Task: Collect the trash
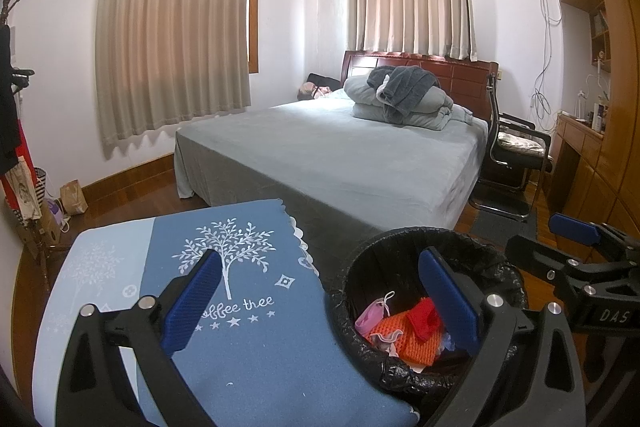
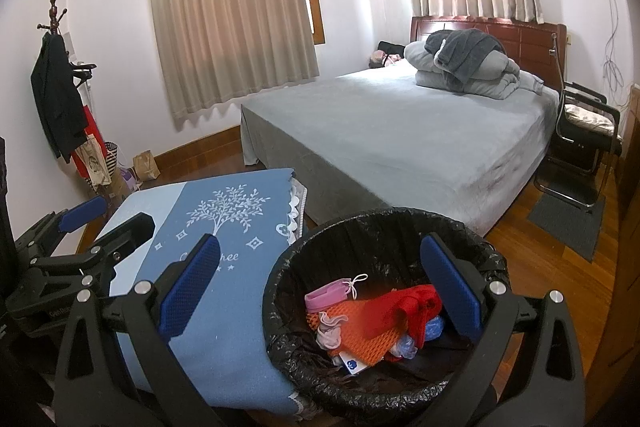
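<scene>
Both grippers, left (image 1: 320,311) and right (image 2: 320,287), hang open and empty over the bin (image 2: 384,307) at five o'clock of the bench (image 2: 224,307), whose liner could snag a finger.

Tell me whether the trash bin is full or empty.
Partly filled: the trash bin with its black liner holds a pink face mask, orange mesh and red fabric near the bottom, well below the rim.

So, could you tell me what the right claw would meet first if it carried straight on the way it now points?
The right claw is open and empty. Straight on, it would probably meet the bin's near-left rim, or pass over it to the bed beyond; depth is unclear.
</scene>
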